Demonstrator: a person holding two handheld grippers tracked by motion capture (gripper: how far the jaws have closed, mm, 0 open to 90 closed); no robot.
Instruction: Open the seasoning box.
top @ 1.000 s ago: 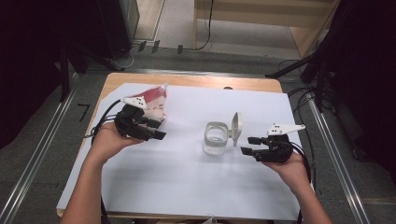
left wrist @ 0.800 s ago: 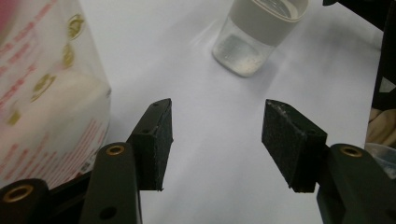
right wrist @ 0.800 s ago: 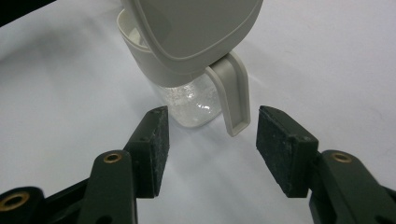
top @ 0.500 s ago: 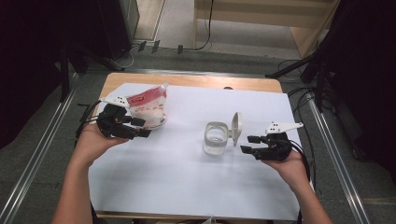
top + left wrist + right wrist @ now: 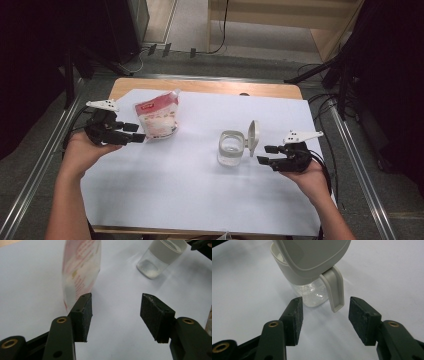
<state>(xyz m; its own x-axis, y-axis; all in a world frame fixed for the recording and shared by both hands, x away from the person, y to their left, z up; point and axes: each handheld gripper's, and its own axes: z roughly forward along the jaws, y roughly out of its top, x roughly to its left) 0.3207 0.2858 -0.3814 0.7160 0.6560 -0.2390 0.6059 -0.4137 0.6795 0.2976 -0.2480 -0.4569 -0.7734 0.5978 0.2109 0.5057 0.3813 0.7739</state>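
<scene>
High view: both spread grippers, left (image 5: 131,132) beside red-printed pouch (image 5: 157,117), right (image 5: 266,154) beside lidded clear jar (image 5: 232,148).

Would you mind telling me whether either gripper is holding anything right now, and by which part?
Nothing is held: the left gripper is open beside the pouch, the right gripper open before the jar.

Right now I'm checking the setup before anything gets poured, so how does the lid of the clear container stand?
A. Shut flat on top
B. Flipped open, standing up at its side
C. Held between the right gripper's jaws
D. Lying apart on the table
B: in the high view the lid stands upright at the right side of the clear container, whose mouth is uncovered; the right gripper is open and apart from it.
</scene>
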